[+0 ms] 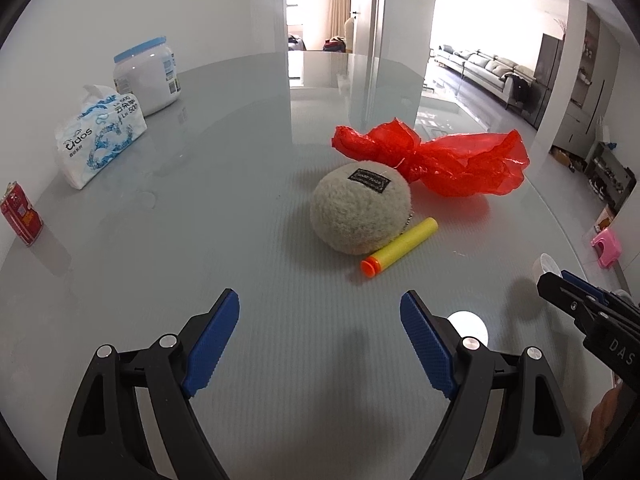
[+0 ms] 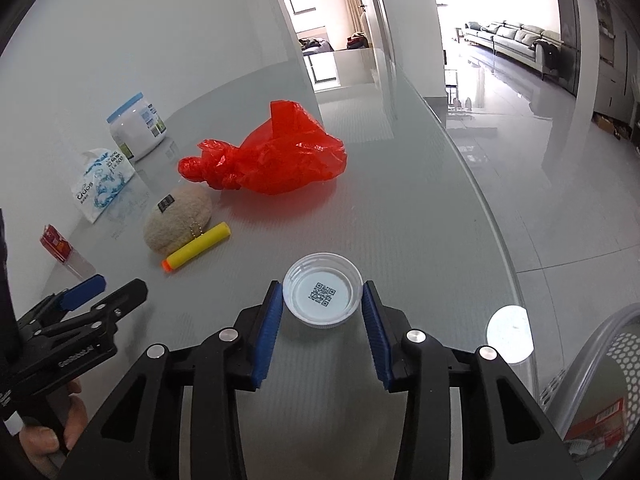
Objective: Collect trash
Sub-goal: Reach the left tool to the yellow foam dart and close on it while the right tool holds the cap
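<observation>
My right gripper (image 2: 322, 300) is shut on a white plastic lid (image 2: 322, 295) with a QR code inside, one pad touching each side, just above the grey glass table (image 2: 400, 220). The lid's edge shows in the left wrist view (image 1: 550, 265) at the right gripper's tip (image 1: 560, 284). My left gripper (image 1: 319, 312) is open and empty, low over the table, short of a yellow foam dart (image 1: 400, 245) and a beige fuzzy pouch (image 1: 360, 208). A crumpled red plastic bag (image 1: 436, 158) lies behind them; it also shows in the right wrist view (image 2: 276, 160).
At the left stand a tissue pack (image 1: 100, 136), a white jar with a blue lid (image 1: 146, 76) and a small red carton (image 1: 21, 214). A mesh waste bin (image 2: 600, 392) with trash in it stands beyond the table's right edge. A pink stool (image 1: 606, 247) is on the floor.
</observation>
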A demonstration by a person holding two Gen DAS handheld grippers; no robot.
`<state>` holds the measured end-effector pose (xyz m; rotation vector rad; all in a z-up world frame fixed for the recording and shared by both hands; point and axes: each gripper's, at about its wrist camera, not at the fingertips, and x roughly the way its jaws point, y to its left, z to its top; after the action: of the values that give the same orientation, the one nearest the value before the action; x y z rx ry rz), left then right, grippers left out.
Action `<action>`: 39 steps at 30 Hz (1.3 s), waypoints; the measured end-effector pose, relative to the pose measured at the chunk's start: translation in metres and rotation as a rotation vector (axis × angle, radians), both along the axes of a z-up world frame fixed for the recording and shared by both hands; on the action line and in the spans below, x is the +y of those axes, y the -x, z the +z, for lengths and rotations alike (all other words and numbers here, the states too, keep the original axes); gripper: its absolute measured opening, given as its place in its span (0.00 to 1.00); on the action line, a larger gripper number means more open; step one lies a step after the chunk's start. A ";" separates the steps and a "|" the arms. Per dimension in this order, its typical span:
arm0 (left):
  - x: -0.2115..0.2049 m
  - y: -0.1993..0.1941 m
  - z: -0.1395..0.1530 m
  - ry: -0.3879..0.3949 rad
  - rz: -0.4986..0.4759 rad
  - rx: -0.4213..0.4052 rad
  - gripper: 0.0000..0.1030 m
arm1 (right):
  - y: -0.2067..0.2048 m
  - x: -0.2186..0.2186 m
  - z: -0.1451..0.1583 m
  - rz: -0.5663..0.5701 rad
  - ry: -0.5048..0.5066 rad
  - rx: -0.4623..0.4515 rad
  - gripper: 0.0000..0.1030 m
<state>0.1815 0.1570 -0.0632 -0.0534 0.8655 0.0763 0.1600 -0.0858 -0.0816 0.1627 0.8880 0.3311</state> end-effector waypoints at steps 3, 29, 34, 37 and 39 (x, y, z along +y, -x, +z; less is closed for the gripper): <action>-0.006 -0.008 -0.004 0.008 -0.017 0.017 0.79 | 0.005 -0.002 0.000 0.004 -0.030 -0.002 0.38; -0.057 -0.033 -0.005 0.055 -0.226 0.021 0.79 | 0.007 -0.014 -0.001 0.004 -0.124 0.001 0.38; -0.068 -0.021 -0.004 0.066 -0.264 0.024 0.79 | 0.013 -0.027 0.001 -0.033 -0.129 -0.003 0.38; -0.070 -0.022 -0.006 0.042 -0.249 0.026 0.79 | 0.015 -0.039 0.001 -0.061 -0.144 0.003 0.38; -0.069 -0.025 -0.007 0.035 -0.237 0.031 0.79 | 0.017 -0.045 0.001 -0.073 -0.150 0.005 0.38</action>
<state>0.2064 0.0883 -0.0702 0.0173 0.8984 -0.1602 0.1427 -0.1312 -0.0804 0.3340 0.8603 0.3293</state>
